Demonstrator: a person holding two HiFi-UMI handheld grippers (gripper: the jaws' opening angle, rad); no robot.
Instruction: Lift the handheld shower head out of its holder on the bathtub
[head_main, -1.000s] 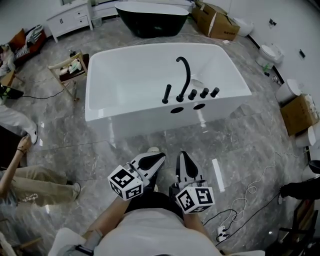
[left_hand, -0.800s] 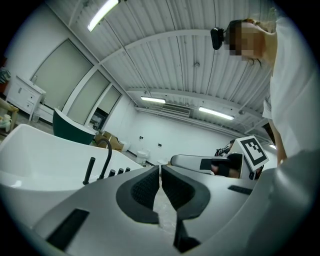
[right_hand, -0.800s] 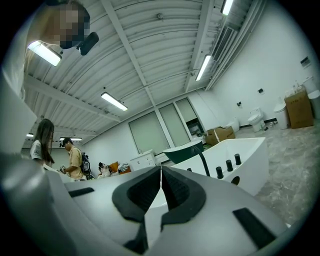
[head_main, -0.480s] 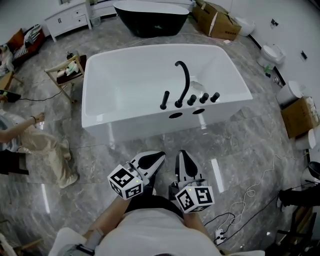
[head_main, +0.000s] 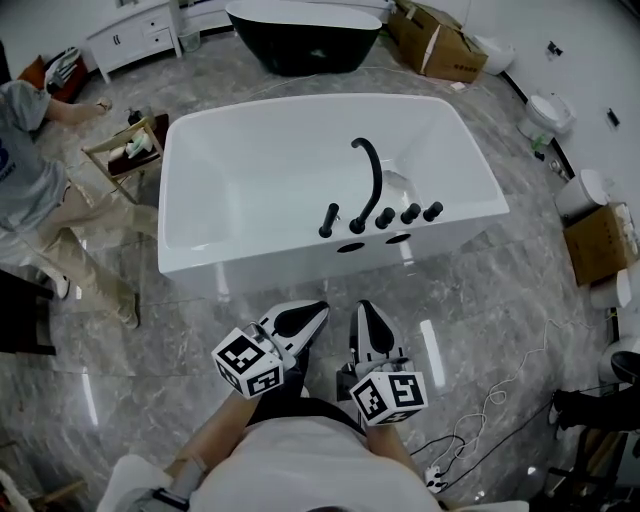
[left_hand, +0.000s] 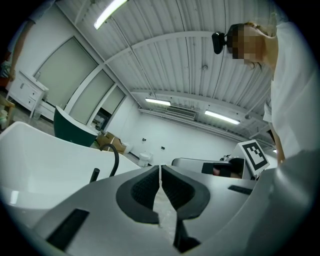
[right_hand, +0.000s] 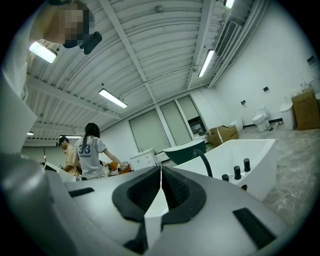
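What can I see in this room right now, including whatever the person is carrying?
bathtub: one, white, mid-floor
spout: one, black, tub's near rim
shower head: one, black, upright left of spout
knobs: three, black, right of spout
second bathtub: one, dark, far end
cardboard boxes: several, brown, far end and right
cabinet: one, white, far left
bystander: one, grey top, left
left claw: one, white-black, shut, empty
right claw: one, white-black, shut, empty

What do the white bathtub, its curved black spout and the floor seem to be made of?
White bathtub: probably acrylic or enamel, glossy; smooth even white with soft reflections.
Curved black spout: likely metal with a matte black coat; thin, no shine.
Floor: polished grey marble or marble-look tile; veins and mirrored lights.
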